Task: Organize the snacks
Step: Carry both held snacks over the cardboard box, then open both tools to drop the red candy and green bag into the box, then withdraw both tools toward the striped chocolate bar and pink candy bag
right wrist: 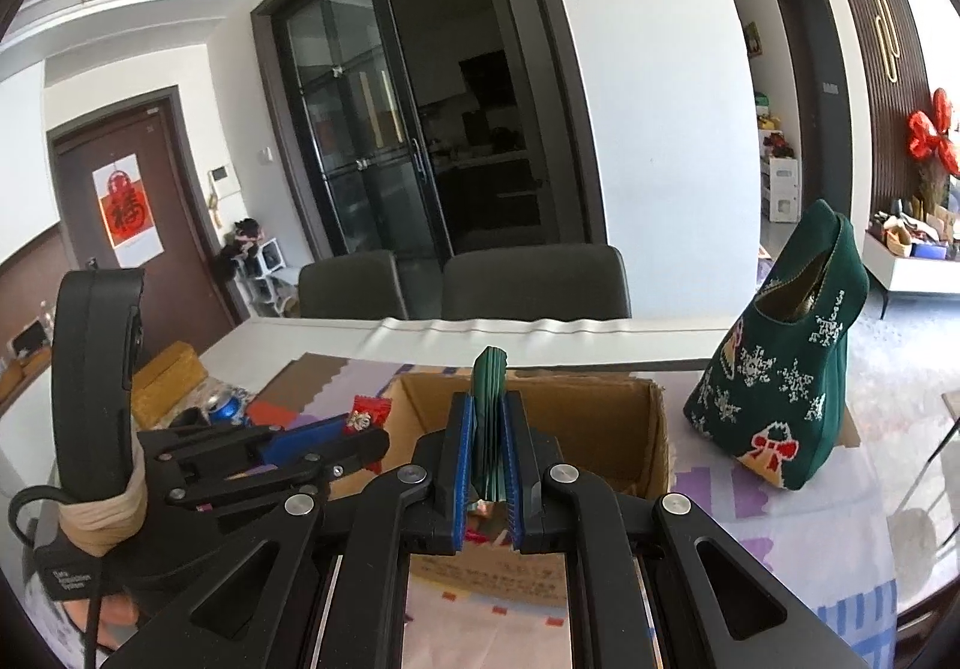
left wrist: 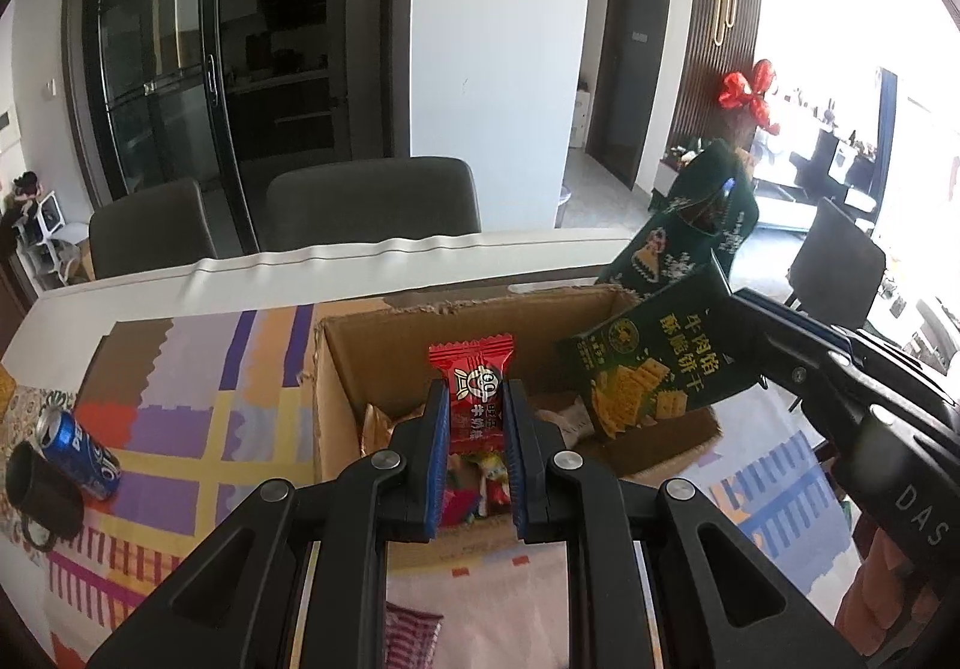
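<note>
The left tongs are clamped tight on a red candy, held upright between the blue pads above the open box. The right tongs are likewise closed hard — on a green cracker packet, seen edge-on from their own camera and face-on from the left one, where it hangs tilted over the box's right side. More wrapped snacks lie in the bottom of the box.

The box sits on a patterned cloth covering the desk. At the cloth's left edge a blue can lies on its side, touching a black mug. A green knitted bag with snowflakes stands upright beside the box — to its right. Two dark chairs stand behind the desk.
</note>
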`<control>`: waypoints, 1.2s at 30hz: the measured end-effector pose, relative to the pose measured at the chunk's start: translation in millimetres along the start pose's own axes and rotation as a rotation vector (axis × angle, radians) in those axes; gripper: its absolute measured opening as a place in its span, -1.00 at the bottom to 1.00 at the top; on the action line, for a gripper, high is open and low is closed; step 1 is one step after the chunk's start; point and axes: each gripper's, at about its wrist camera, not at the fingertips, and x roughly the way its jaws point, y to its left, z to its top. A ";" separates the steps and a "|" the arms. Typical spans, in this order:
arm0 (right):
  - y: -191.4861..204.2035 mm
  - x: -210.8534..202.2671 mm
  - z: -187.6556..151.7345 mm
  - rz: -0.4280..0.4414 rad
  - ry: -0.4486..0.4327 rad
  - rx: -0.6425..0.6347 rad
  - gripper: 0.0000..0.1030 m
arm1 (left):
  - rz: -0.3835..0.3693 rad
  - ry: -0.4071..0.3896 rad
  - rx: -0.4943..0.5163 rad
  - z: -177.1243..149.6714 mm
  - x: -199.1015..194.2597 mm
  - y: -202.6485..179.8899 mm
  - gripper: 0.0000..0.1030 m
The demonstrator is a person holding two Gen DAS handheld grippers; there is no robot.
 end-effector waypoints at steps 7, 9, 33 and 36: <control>-10.4 29.0 1.3 -0.025 0.056 0.007 -0.79 | 0.012 0.054 0.006 11.5 32.3 4.9 -0.56; -11.8 37.3 0.8 -0.036 0.079 0.004 -0.78 | 0.022 0.071 0.002 10.7 37.4 8.3 -0.24; 35.9 18.1 -44.4 -0.163 0.261 -0.081 0.18 | 0.107 0.047 0.054 -51.8 -29.6 43.8 0.33; 43.4 21.7 -56.4 -0.153 0.307 -0.094 0.18 | 0.104 0.078 0.058 -67.1 -26.7 47.9 0.33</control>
